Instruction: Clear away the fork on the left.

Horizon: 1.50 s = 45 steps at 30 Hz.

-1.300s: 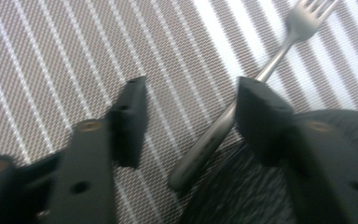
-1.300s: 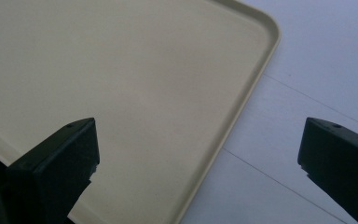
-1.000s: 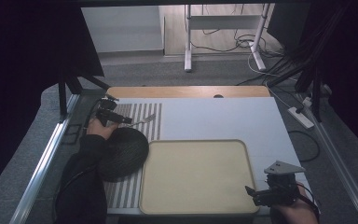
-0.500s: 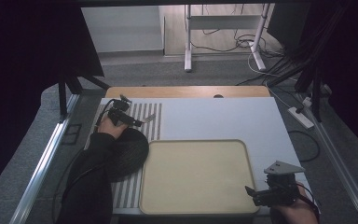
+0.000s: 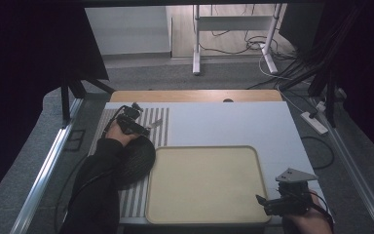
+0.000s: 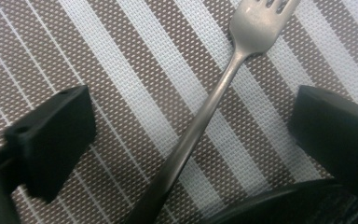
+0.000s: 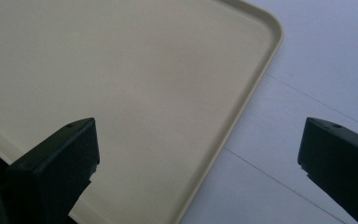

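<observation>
Grey carpet and trailing cables lie beyond a white worktop [image 5: 224, 122], with a wooden strip along its far edge. On the worktop's left side lies a brown-and-white striped placemat [image 5: 148, 141]; a dark round plate [image 5: 136, 163] sits on the mat, partly under the person's left sleeve. Beside it, a beige tray [image 5: 204, 183] takes up the near middle of the worktop, bare inside. Left gripper [image 5: 139, 127] hangs over the far part of the placemat, just beyond the plate. In the left gripper view its jaws stand wide apart, one to each side of a metal fork [image 6: 205, 112] that lies flat on the striped weave; the fork's handle runs diagonally between the jaws, tines toward the top of that view, neither jaw touching it. The plate's dark rim [image 6: 279, 205] shows at the lower edge, close by the handle. In the high view the fork [image 5: 155, 123] shows as a small pale sliver just ahead of the gripper. Right gripper [image 5: 268, 202] rests at the near right corner of the tray, jaws open and holding nothing; its own view shows the tray's rounded corner [image 7: 261, 60] and bare white worktop [image 7: 317, 70] between the jaws.
</observation>
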Tool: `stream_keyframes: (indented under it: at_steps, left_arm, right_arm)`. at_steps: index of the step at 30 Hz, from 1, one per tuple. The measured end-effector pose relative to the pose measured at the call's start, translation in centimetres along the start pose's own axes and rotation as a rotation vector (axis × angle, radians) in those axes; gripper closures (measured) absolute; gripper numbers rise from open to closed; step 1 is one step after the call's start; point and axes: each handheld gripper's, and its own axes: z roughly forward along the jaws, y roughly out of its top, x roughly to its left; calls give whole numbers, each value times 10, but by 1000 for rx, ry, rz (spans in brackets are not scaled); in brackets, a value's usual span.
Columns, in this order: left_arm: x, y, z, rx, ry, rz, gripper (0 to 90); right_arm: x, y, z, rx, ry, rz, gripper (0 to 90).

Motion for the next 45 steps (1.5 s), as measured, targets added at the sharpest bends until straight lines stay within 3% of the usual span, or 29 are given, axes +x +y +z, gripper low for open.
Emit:
stream_keyframes:
  at_steps: [1,7,8,9,11,14,21,27,33,40,45]
  left_arm:
    - [2,-1,-1,-7,-3,-6,67]
    - [12,-7,-9,-43,4,-18,324]
    - [13,-7,-10,-48,3,-8,372]
    - [13,-8,-11,-49,-5,2,504]
    - [13,-8,-12,-53,-14,21,518]
    - [11,-6,-13,-45,-14,60,751]
    - [16,-4,-14,-35,-34,117,820]
    - [23,-5,-14,-40,-61,127,851]
    - [31,-5,-20,-34,-12,128,851]
    - [43,-7,-42,-18,75,134,851]
    - [49,-13,-56,-14,80,119,851]
  right_arm:
    - [0,0,0,0,0,0,0]
    - [0,0,0,4,-1,-3,0]
    - [0,0,0,4,-1,-4,0]
    - [0,0,1,5,-1,-3,0]
    - [0,0,1,6,-1,-3,0]
    - [0,0,1,7,-1,-3,0]
    - [0,0,1,7,-3,-2,0]
    - [0,0,1,6,-2,-1,0]
    - [0,0,1,6,0,0,0]
    - [0,0,1,8,1,-1,0]
    - [0,0,1,9,0,-3,0]
